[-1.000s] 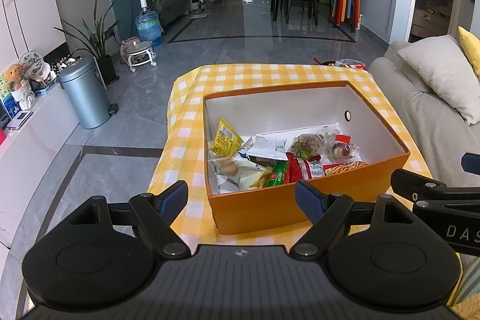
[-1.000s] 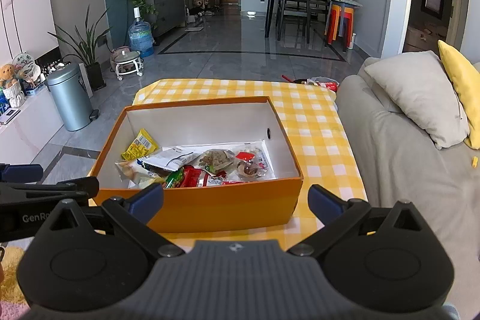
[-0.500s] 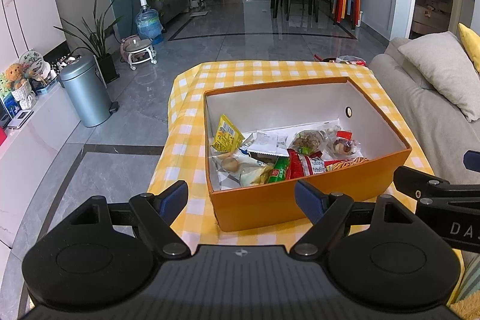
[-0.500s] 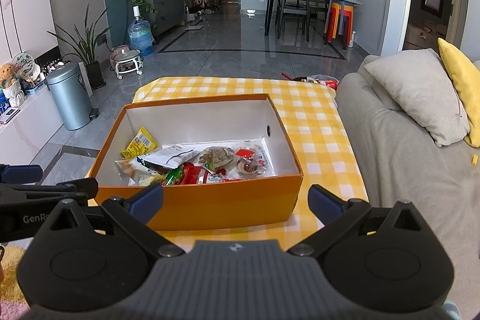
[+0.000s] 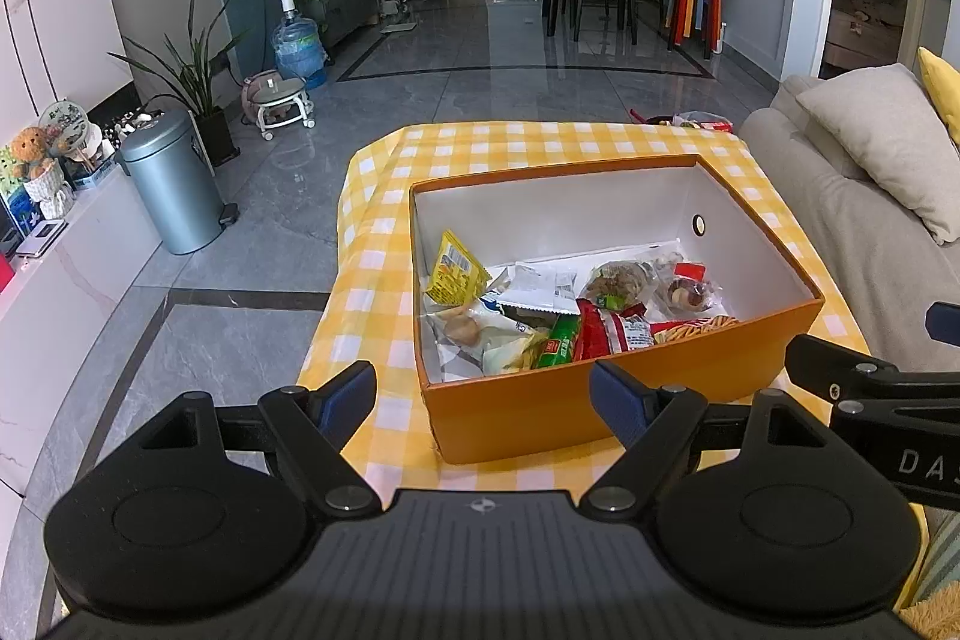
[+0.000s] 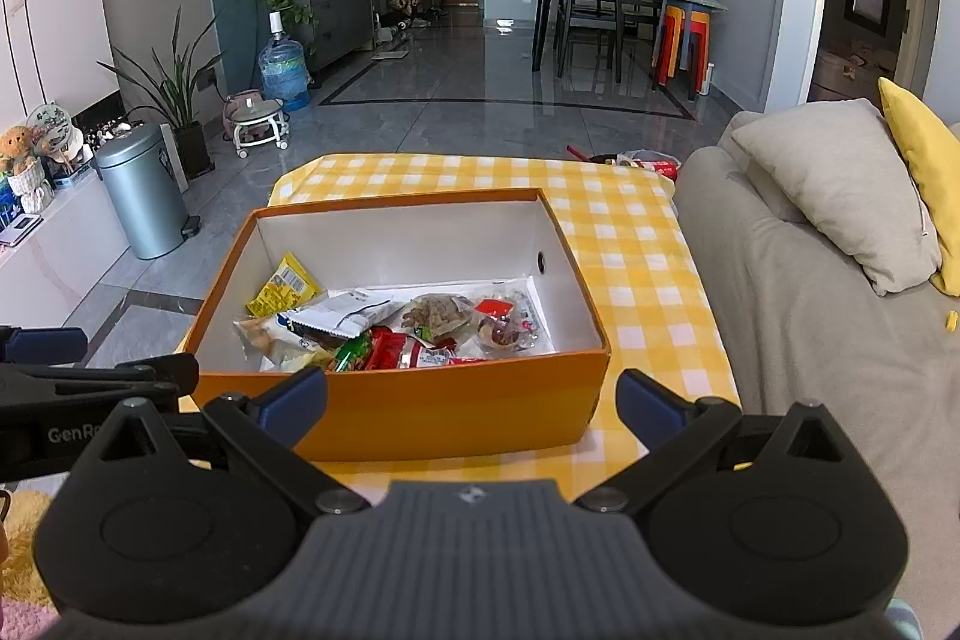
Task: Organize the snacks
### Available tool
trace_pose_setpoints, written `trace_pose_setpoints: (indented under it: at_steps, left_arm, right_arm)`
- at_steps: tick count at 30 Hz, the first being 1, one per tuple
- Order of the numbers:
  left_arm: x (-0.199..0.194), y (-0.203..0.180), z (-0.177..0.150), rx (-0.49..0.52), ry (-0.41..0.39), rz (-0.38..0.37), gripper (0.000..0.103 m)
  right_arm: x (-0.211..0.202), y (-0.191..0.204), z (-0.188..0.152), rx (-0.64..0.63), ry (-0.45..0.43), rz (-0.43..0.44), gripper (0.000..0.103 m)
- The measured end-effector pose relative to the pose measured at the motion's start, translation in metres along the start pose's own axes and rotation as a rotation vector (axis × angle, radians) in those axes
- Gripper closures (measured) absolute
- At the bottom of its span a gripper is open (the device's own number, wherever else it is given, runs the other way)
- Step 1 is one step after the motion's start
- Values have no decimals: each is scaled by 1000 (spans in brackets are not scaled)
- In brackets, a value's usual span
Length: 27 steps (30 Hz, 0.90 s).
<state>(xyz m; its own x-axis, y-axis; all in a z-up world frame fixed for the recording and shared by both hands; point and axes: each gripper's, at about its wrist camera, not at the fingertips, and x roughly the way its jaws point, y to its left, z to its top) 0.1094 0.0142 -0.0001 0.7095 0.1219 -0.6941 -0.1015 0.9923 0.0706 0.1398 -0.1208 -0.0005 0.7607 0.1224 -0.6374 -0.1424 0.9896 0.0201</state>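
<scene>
The left gripper (image 5: 483, 394) has its jaws wide apart and empty, short of the orange box (image 5: 600, 400) at 12 o'clock. The right gripper (image 6: 471, 403) is likewise spread and empty, the same box ahead at 12 o'clock. The box sits on a yellow checked cloth (image 6: 636, 244). Inside it the snacks (image 5: 570, 310) lie heaped toward the near wall, with 1 yellow packet (image 5: 453, 271) leaning at 10 o'clock. A grey sofa (image 6: 810, 340) stands at 3 o'clock.
</scene>
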Motion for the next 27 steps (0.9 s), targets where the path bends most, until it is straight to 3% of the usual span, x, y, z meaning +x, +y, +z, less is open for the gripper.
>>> trace_pose_setpoints:
  at_steps: [27]
  left_arm:
    - [-1,2,0,-6,4,-1,8]
  right_arm:
    - [3,-2,-3,13,14,-1,4]
